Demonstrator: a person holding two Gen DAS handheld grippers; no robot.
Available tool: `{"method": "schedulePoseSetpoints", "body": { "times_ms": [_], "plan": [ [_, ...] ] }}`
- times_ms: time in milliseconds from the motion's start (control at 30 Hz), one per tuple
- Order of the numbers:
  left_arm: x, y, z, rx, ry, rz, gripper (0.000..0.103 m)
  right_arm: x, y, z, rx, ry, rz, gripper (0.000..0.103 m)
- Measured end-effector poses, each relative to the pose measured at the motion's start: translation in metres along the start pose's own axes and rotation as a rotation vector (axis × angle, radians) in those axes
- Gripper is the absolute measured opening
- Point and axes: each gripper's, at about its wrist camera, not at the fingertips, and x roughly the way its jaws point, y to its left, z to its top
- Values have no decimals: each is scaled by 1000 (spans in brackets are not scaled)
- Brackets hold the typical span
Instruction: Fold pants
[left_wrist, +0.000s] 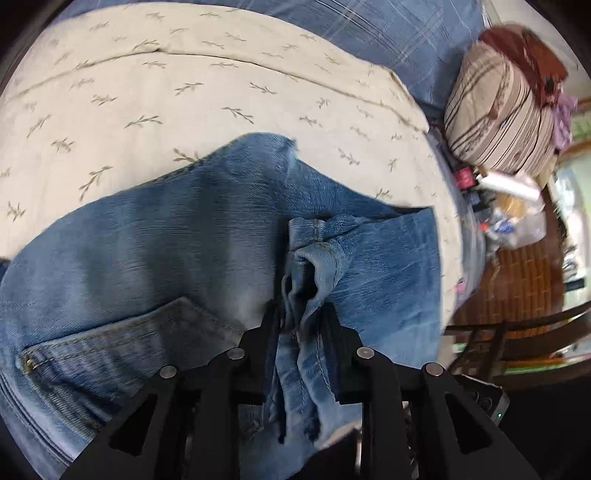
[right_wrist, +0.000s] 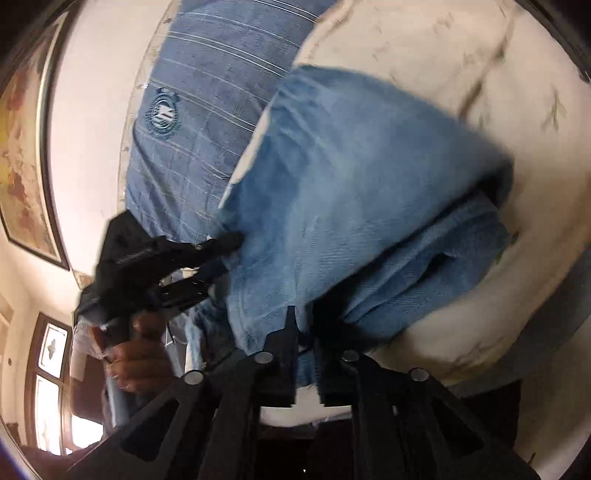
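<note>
Blue jeans (left_wrist: 166, 236) lie spread over a cream leaf-print bedspread (left_wrist: 147, 85), with a back pocket (left_wrist: 110, 343) showing at the lower left. In the left wrist view my left gripper (left_wrist: 300, 308) is shut on a bunched, seamed fold of the denim that rises between its fingers. The right wrist view is blurred. It shows the jeans (right_wrist: 351, 177) draped in front, with my right gripper (right_wrist: 306, 321) shut on their lower edge. Farther left in that view a hand (right_wrist: 136, 354) holds the left gripper (right_wrist: 231, 242) against the jeans' side edge.
A blue plaid cloth (left_wrist: 388, 33) lies at the far side of the bed. A striped rolled bundle (left_wrist: 498, 107) and small clutter (left_wrist: 509, 206) sit past the bed's right edge, above a dark wooden chair (left_wrist: 517, 332). A framed picture (right_wrist: 26, 177) and a window (right_wrist: 51, 387) are on the wall.
</note>
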Motion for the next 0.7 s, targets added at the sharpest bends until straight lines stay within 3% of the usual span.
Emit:
{"method": "schedulePoseSetpoints", "body": {
  "times_ms": [67,100,133,167,233,333,400,433,467,500,533,633,700],
  "plan": [
    [-13,0,2,0,-41,-27,29,-23,12,2,-37,-44,19,48],
    [-24,5,-1,8,-72,-44,33,-32,14,2,-42,-66,23,54],
    [-32,13,-6,12,-86,-68,44,-46,15,2,-41,-106,23,58],
    [-40,18,-16,15,-90,-97,55,-55,13,2,-31,-134,24,58],
    [-39,17,-31,38,-79,-129,64,-64,2,4,23,-177,36,58],
    [-25,15,-52,101,-9,-80,65,-53,-14,10,108,-174,22,58],
    [-9,8,-64,142,54,-44,57,-37,-22,12,154,-155,21,58],
    [-1,3,-68,161,89,-30,33,-36,-23,12,154,-159,26,55],
    [6,-3,-70,170,129,-25,13,-37,-22,17,145,-173,17,34],
    [9,-9,-74,170,153,-41,13,-36,-18,21,129,-184,5,14],
    [7,-16,-72,166,145,-64,13,-46,-15,21,106,-200,18,4],
    [10,-25,-78,170,145,-98,15,-78,7,26,-44,-315,-35,4],
    [24,-18,-80,137,177,-59,16,-80,2,31,-61,-306,-103,4]
  ]
}}
